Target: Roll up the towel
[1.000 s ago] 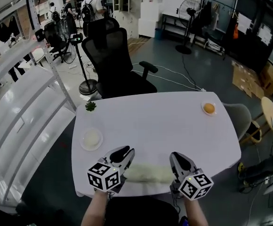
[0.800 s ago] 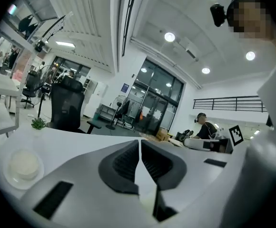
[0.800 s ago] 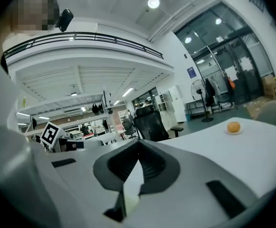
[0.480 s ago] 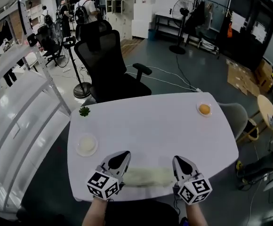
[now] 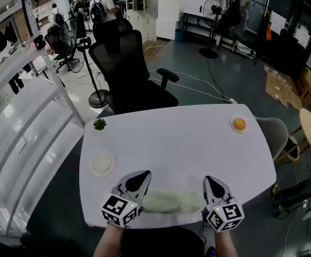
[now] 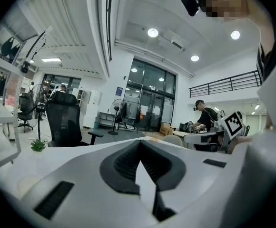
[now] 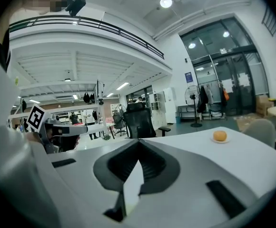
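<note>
- Towel [image 5: 170, 201]: lying rolled along the worktop's [image 5: 182, 143] near edge, between both claws.
- Left claw [image 5: 143, 175]: jaws pressing together, sitting at the towel's left end.
- Right claw [image 5: 209, 181]: jaws pressing together, sitting at its right end.

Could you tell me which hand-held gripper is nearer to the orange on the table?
Right. The right hand-held gripper is at the table's near edge, on the same side as the orange. The left hand-held gripper is beyond the towel, farther from it.
</note>
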A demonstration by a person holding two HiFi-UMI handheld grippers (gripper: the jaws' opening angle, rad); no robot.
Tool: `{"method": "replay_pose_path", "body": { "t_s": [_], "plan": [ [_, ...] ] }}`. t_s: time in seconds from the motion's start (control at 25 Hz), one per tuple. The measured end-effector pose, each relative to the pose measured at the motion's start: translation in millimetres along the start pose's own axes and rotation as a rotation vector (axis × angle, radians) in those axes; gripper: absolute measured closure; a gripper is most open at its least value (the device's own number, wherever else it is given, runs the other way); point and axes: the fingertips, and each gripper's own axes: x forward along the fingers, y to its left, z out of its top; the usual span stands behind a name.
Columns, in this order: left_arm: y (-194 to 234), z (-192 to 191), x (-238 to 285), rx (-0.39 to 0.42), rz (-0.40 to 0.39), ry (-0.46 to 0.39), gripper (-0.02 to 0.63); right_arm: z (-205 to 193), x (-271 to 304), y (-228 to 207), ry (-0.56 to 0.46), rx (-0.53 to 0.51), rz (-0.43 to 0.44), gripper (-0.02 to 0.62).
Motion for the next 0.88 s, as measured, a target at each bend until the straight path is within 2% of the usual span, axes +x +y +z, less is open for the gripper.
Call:
{"method": "replay_pose_path", "body": {
  "t_s": [0.88],
  "plan": [
    [-7.8,-17.2,-3.6,0.000,-0.002,0.057,0.591,-20.4,-6.4,7.4,0.023,0.018,0.012,0.588]
  ]
}}
